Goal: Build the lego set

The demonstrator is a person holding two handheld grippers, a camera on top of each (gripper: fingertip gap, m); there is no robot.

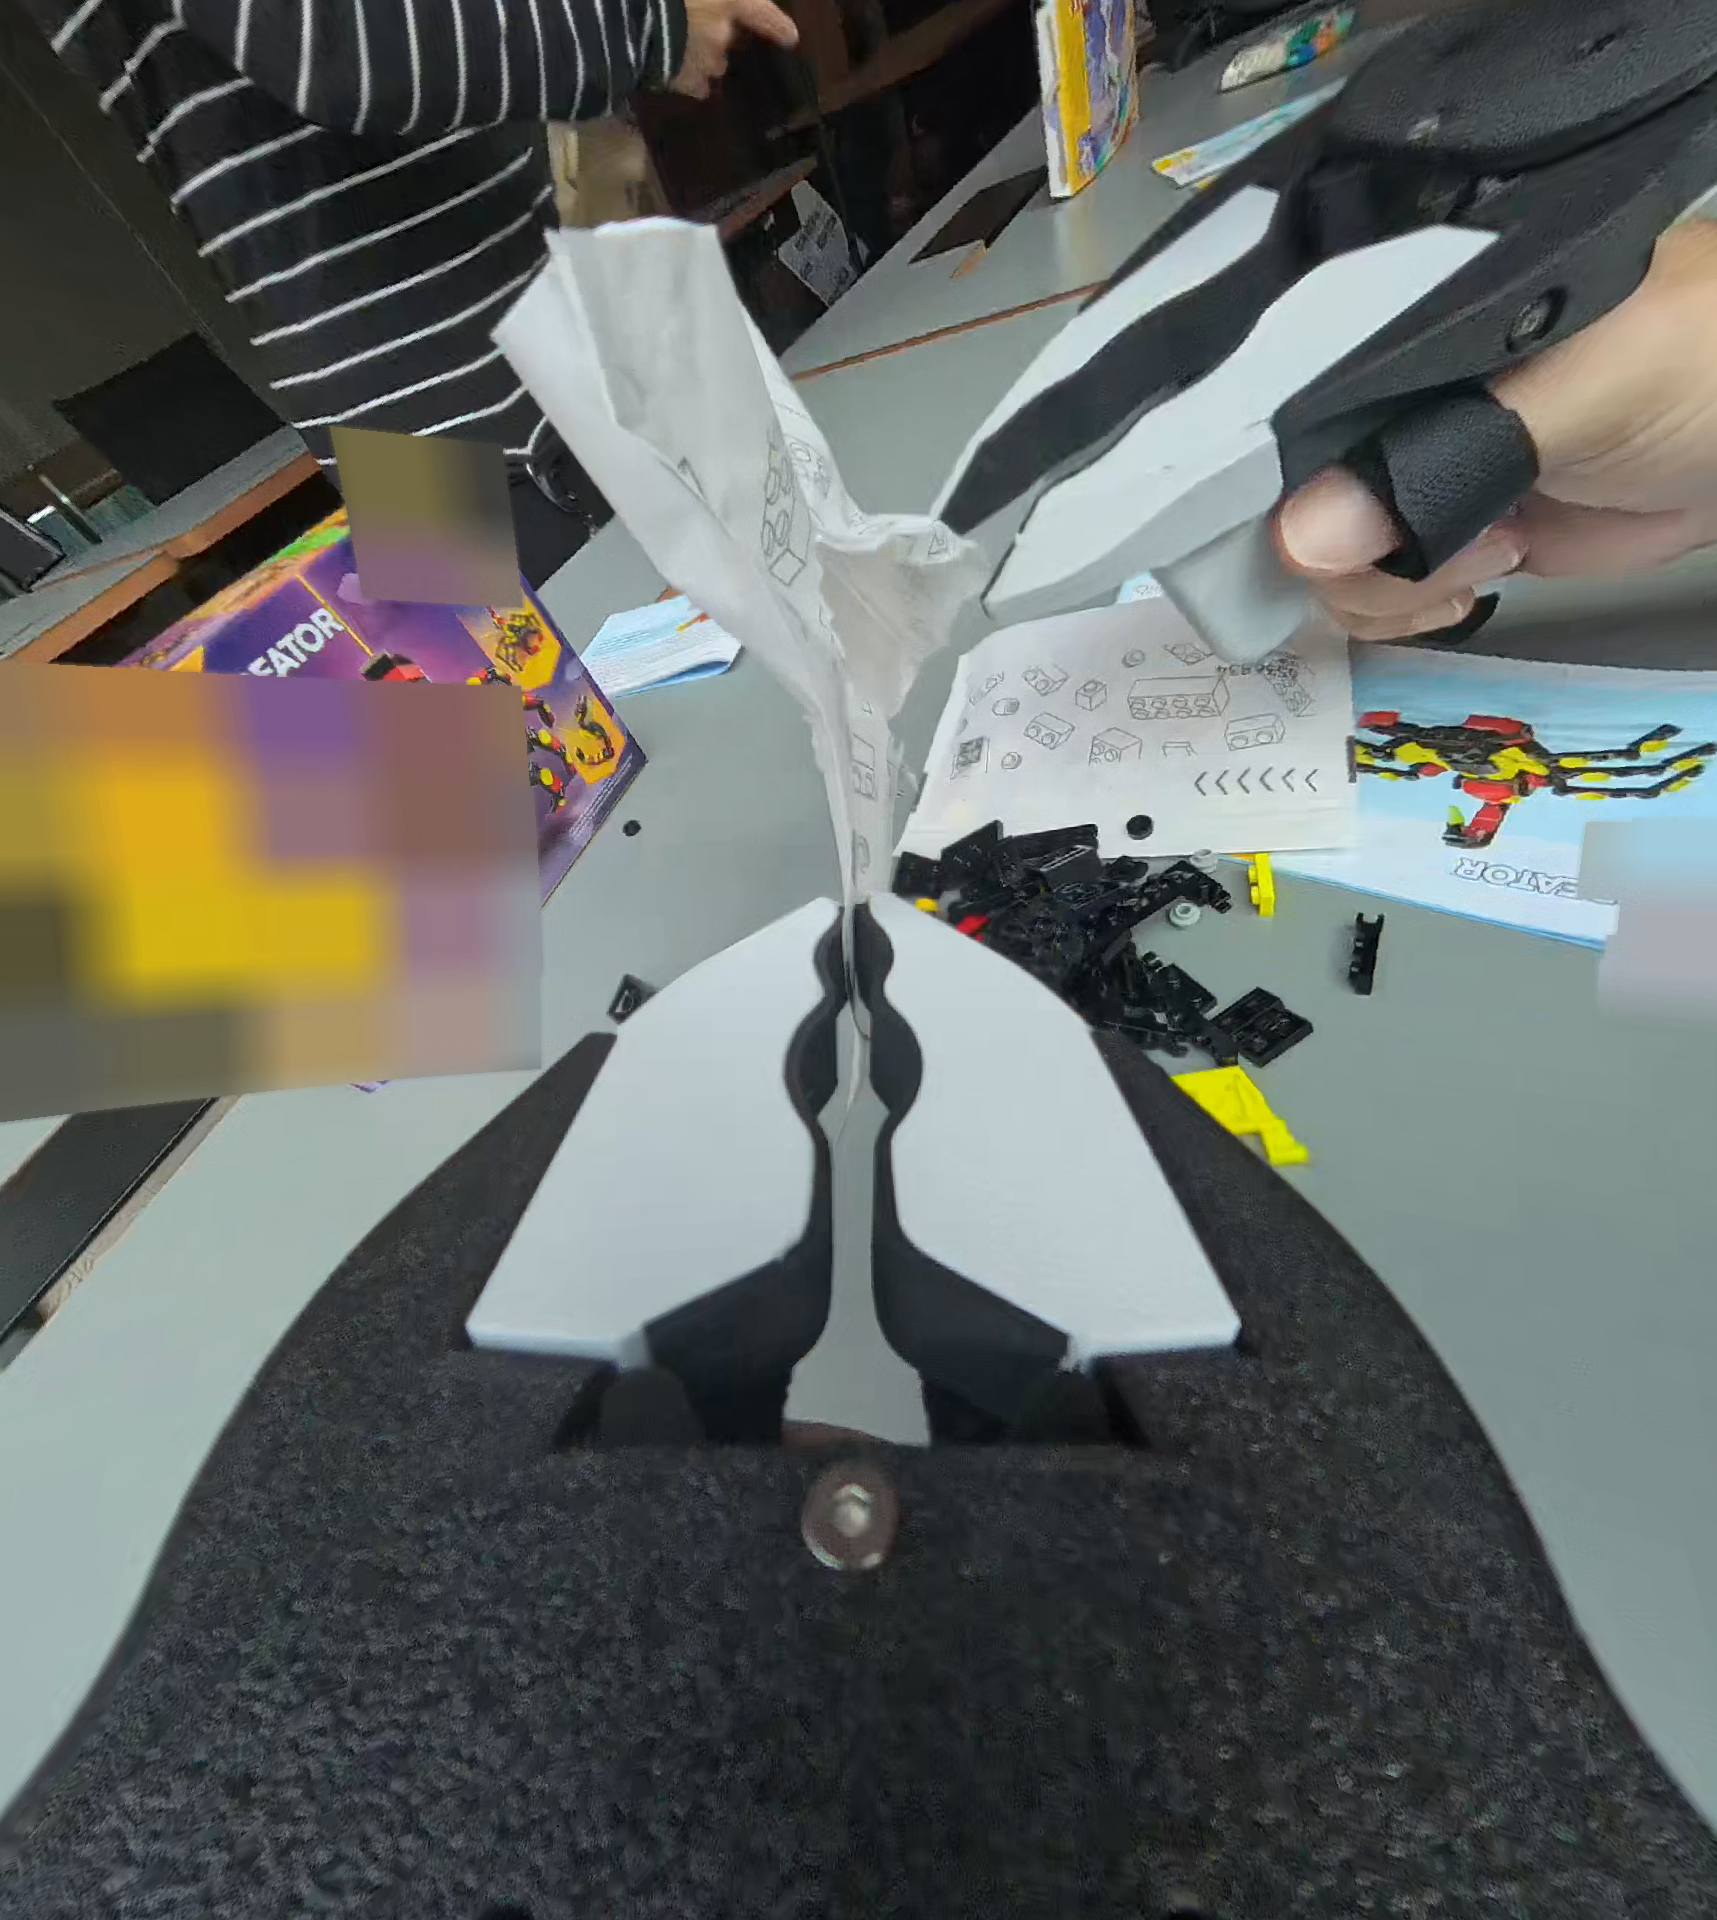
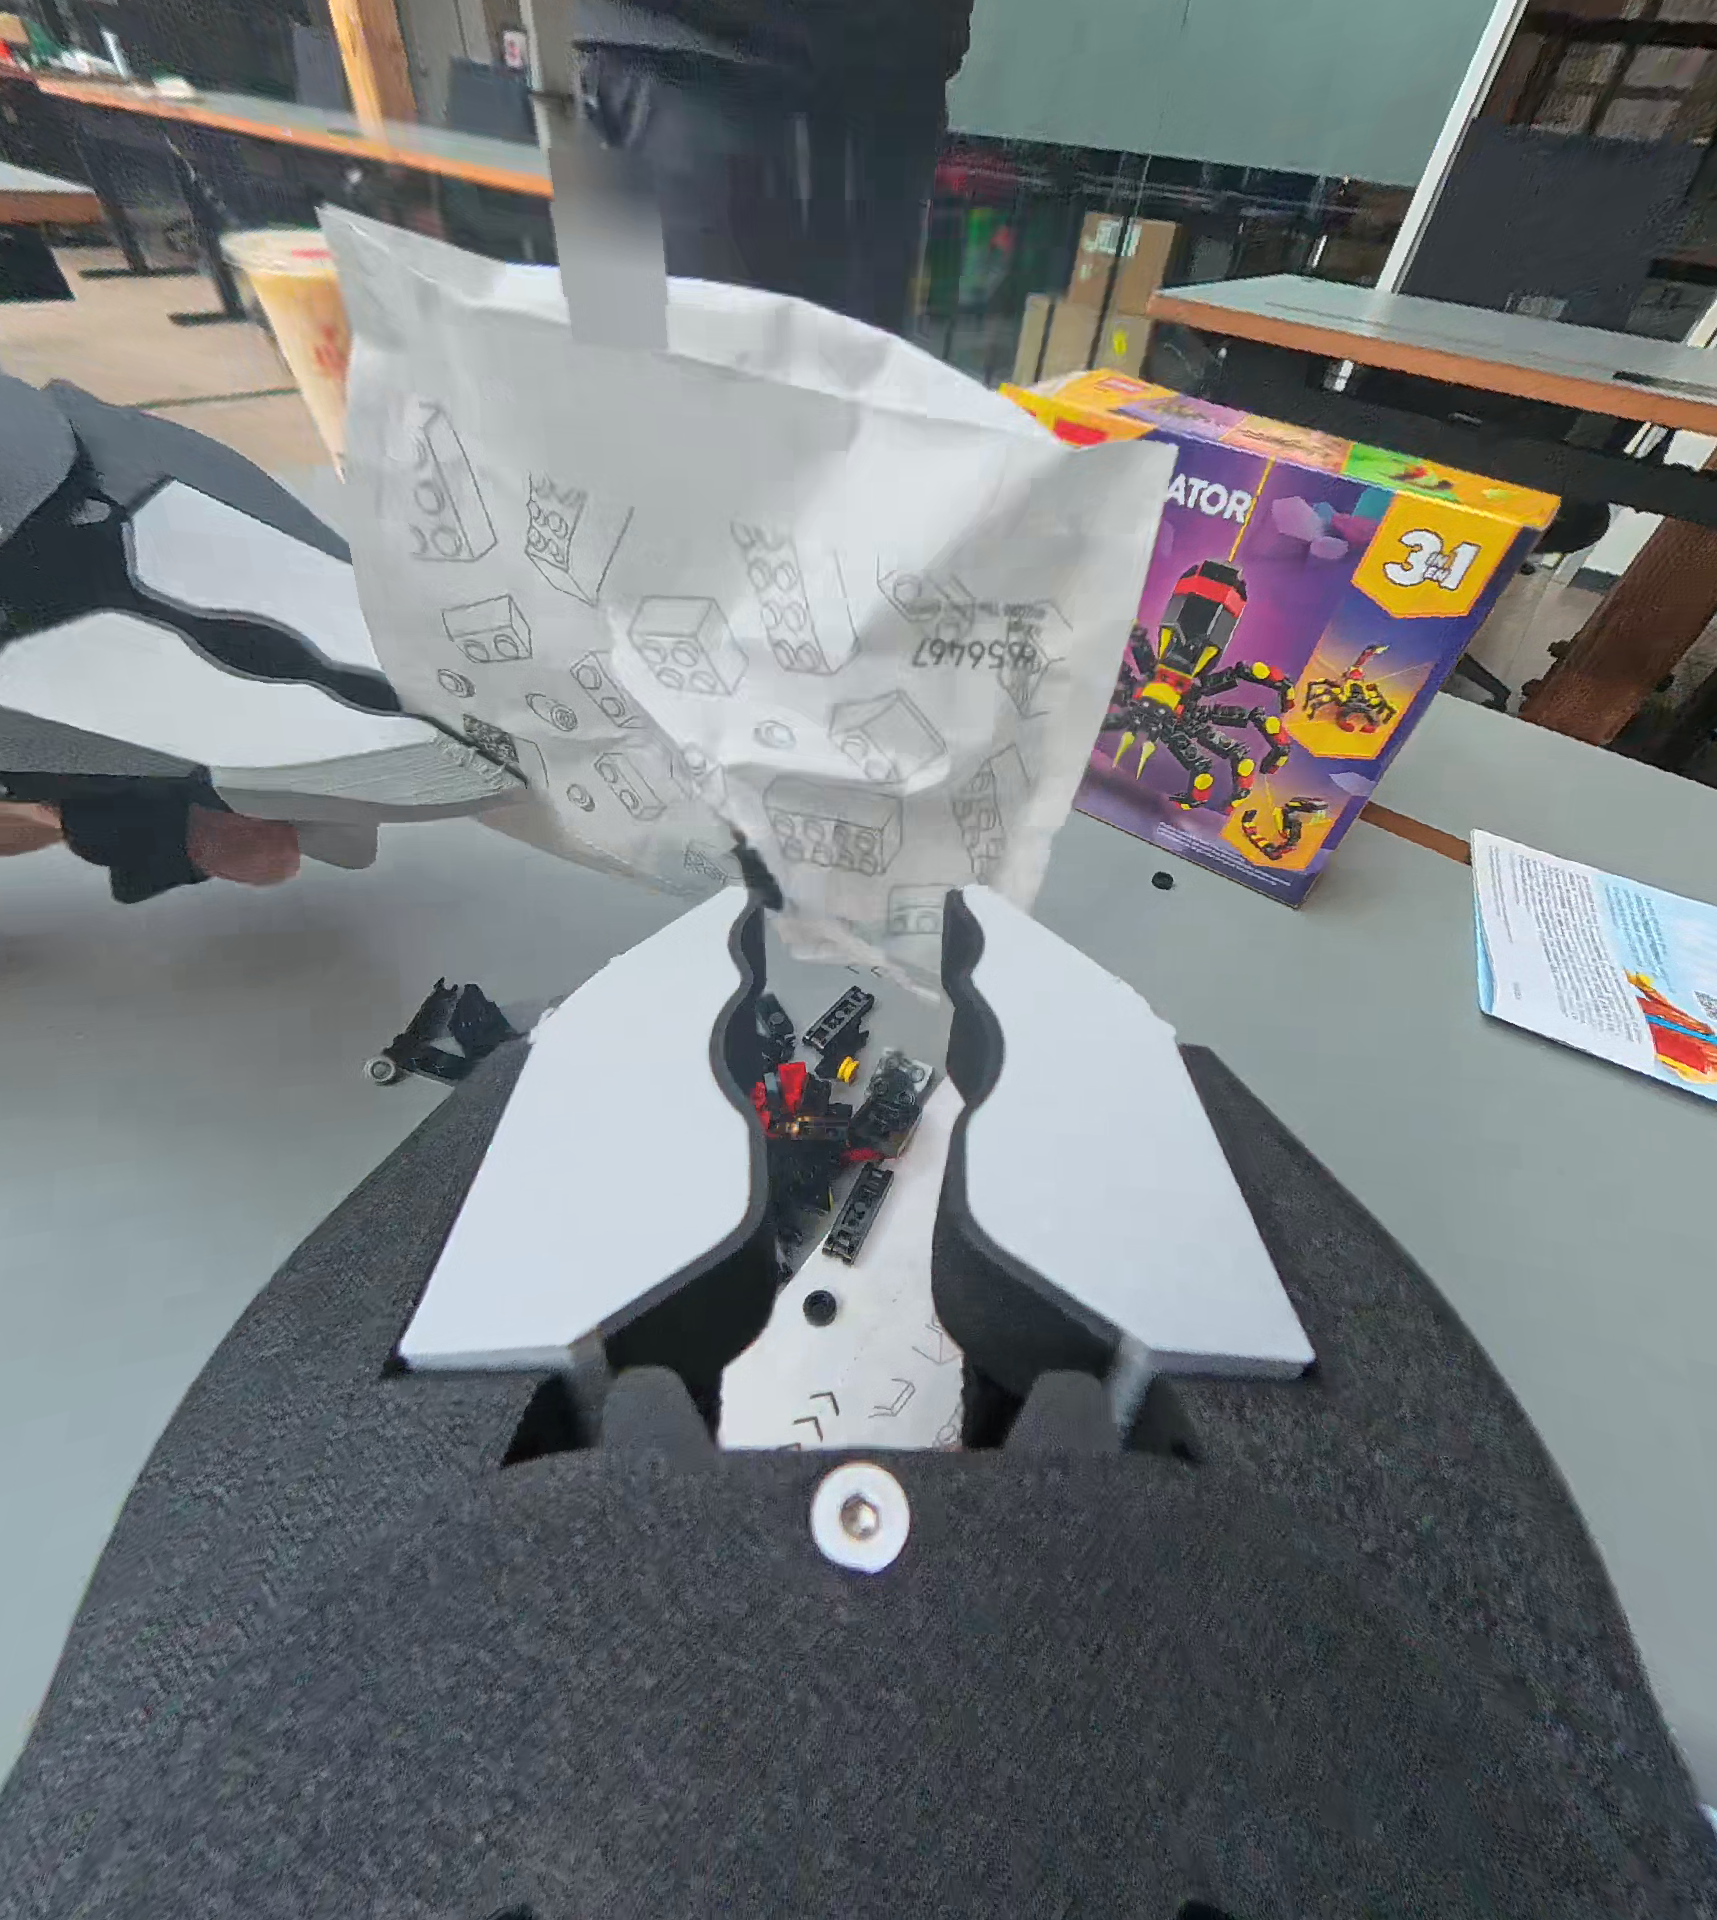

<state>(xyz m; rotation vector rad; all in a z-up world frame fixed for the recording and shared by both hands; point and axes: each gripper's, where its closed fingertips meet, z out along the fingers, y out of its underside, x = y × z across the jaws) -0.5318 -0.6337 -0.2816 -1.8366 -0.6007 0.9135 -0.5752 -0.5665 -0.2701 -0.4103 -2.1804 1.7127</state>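
My left gripper (image 1: 854, 914) is shut on a crumpled white paper bag (image 1: 719, 447) printed with brick outlines and holds it upright above the table. In the right wrist view the left gripper (image 2: 511, 774) grips the bag (image 2: 729, 582) at its left edge. My right gripper (image 2: 854, 904) is open, with the bag's torn lower edge hanging between its tips; in the left wrist view the right gripper (image 1: 968, 561) touches the bag's side. A pile of black, red and yellow lego pieces (image 1: 1093, 935) lies under the bag and also shows in the right wrist view (image 2: 823, 1101).
A second flat paper bag (image 1: 1145, 727) lies behind the pile. An instruction booklet (image 1: 1560, 790) lies to the right of it, another booklet (image 2: 1643, 987) at far right. The purple lego box (image 2: 1301, 665) stands behind. Loose black pieces (image 2: 438, 1029) and yellow pieces (image 1: 1238, 1112) lie nearby. A person in a striped shirt (image 1: 366, 208) stands across the grey table (image 1: 1560, 1351). The grippers' ends are close to 9 cm from one another.
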